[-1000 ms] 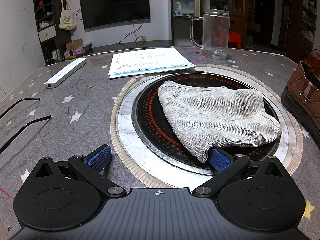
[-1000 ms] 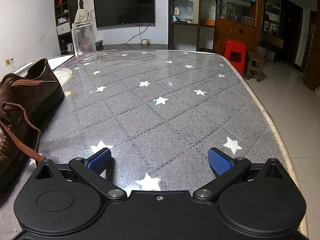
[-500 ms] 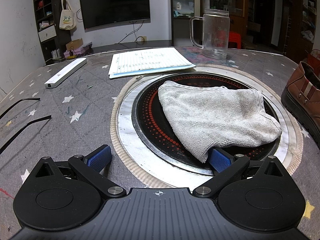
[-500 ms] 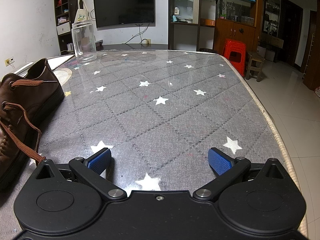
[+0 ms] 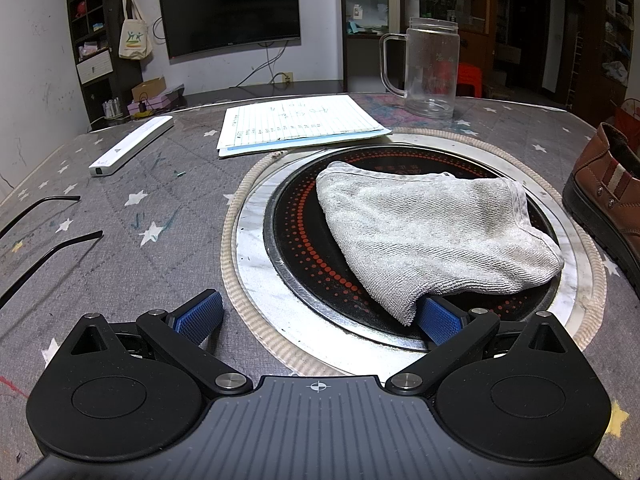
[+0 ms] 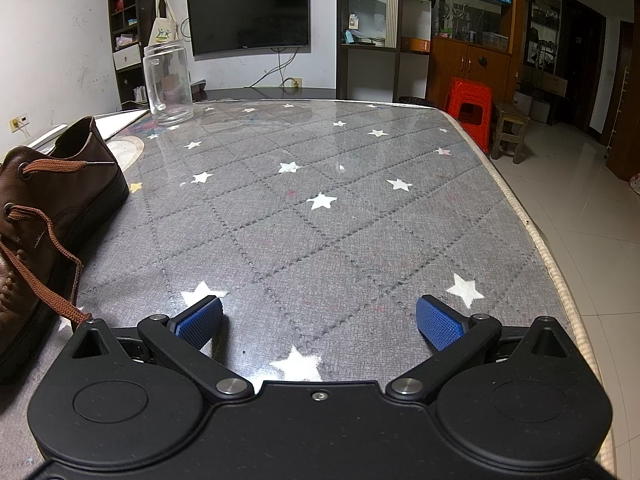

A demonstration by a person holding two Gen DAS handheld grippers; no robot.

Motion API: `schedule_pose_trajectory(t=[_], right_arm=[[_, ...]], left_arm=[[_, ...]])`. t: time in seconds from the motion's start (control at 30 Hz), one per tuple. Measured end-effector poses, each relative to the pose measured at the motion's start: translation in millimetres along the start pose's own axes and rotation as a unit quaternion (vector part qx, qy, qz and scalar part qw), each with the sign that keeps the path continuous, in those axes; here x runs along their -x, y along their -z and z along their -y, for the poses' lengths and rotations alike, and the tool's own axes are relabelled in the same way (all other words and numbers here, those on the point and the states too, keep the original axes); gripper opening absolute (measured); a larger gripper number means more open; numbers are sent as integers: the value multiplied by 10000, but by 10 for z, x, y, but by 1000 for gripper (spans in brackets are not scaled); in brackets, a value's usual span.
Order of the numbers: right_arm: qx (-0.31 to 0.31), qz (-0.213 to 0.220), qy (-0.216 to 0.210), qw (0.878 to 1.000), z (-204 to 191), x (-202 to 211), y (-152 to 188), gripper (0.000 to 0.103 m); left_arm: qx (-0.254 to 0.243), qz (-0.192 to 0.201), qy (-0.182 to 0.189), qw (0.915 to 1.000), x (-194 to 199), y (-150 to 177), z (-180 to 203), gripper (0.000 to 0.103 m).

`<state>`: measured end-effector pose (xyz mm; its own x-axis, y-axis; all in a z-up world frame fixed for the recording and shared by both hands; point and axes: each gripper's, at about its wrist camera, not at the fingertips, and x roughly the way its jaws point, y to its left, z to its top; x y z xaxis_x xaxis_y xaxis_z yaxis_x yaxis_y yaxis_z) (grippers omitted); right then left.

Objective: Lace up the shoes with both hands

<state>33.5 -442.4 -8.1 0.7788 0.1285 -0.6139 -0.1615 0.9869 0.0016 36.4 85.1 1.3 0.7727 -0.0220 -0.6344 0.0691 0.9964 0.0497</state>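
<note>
both fingers (image 6: pixel 202 324) apart, shoe (image 6: pixel 44 216) untouched

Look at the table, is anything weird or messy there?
Yes. A brown shoe stands on the table with its lace undone and trailing. A grey cloth lies crumpled on the round black cooktop, an odd spot for it. Nothing looks spilled or broken.

White wall (image 6: pixel 60 40), wall-mounted television (image 6: pixel 248 12), red stool (image 6: pixel 468 108), tiled floor (image 6: pixel 580 208)
</note>
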Motion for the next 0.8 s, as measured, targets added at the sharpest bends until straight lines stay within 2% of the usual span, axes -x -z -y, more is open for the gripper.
schedule_pose_trajectory(t=[0.8], right_arm=[[0,1,1,10000,-2,-1,-1,103]], left_arm=[[0,0,0,10000,-17,-9,-32,103]])
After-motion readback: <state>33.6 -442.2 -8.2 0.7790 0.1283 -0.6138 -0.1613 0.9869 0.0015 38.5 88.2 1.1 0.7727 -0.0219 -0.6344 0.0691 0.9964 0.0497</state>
